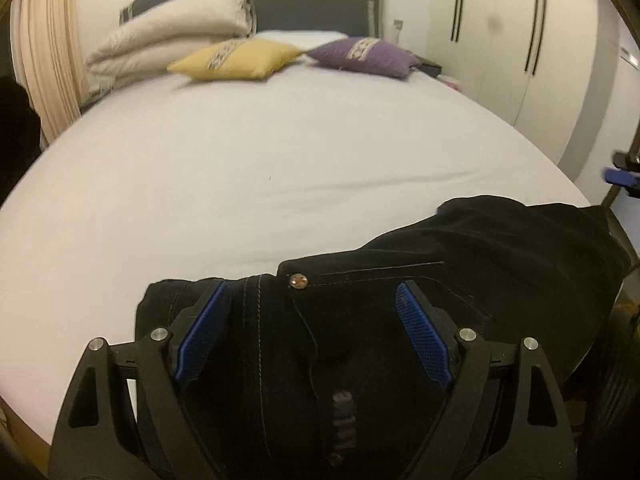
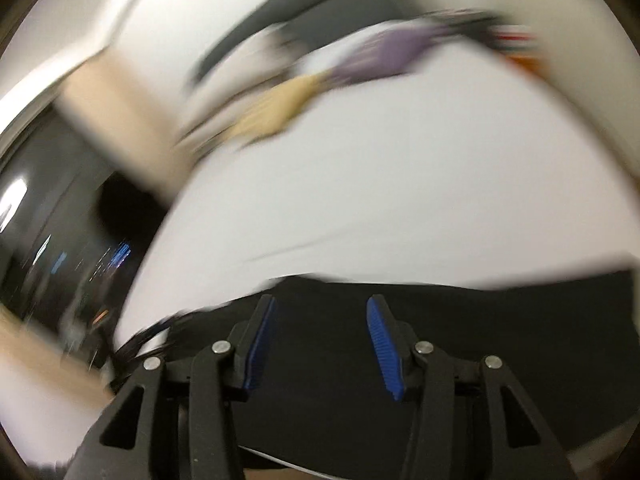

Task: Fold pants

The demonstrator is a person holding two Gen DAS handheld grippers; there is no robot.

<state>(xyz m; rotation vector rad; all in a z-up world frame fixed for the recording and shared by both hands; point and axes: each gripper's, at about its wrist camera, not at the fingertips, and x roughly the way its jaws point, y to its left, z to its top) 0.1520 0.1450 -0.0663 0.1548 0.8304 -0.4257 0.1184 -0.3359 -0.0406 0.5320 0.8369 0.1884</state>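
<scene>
Black denim pants (image 1: 400,300) lie at the near edge of the white-sheeted bed (image 1: 280,160). Above them, my left gripper (image 1: 316,296) and right gripper (image 2: 320,312) both hang released, grasping nothing.

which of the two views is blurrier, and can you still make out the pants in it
Right wrist view: heavy motion smear, pillows and headboard streaked, yet the black pants still read as a dark mass beyond the right hand-held gripper. Left wrist view: mostly sharp, slight softness at the headboard, fisheye bowing the bed; waistband button crisp.
</scene>
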